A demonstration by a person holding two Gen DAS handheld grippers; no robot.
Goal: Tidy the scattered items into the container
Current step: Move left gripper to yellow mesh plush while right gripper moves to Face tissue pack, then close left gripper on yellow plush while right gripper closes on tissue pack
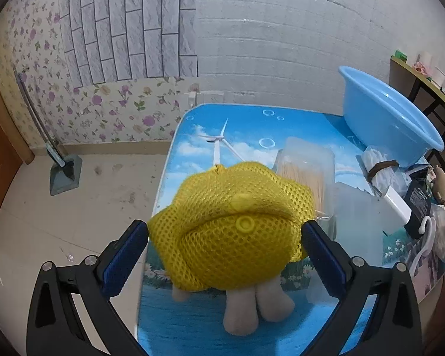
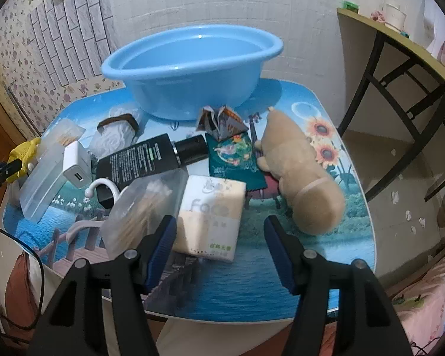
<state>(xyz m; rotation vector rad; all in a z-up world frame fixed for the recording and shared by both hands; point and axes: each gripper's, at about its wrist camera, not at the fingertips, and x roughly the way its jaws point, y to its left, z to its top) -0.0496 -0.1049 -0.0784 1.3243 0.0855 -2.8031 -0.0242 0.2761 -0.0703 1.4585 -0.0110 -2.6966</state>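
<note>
My left gripper [image 1: 225, 234] stands wide around a yellow mesh item [image 1: 234, 225] on a small plush toy whose beige legs [image 1: 252, 305] rest at the table's left edge. The mesh reaches both pads without looking squeezed. My right gripper [image 2: 219, 231] is open over the near end of a tissue pack [image 2: 213, 207], with a gap at the right pad. The empty blue basin [image 2: 192, 59] stands at the table's back. Between lie a beige plush bear [image 2: 302, 172], black bottle [image 2: 145, 160], white charger [image 2: 77, 166] and swab box [image 2: 142, 207].
The picture-printed table [image 2: 252, 290] also holds a clear box [image 2: 41, 187], a white hook [image 2: 103, 187], a green packet [image 2: 237, 157], folded paper [image 2: 222, 121] and a banded white bundle [image 2: 118, 130]. A wooden side table [image 2: 400, 47] stands to the right.
</note>
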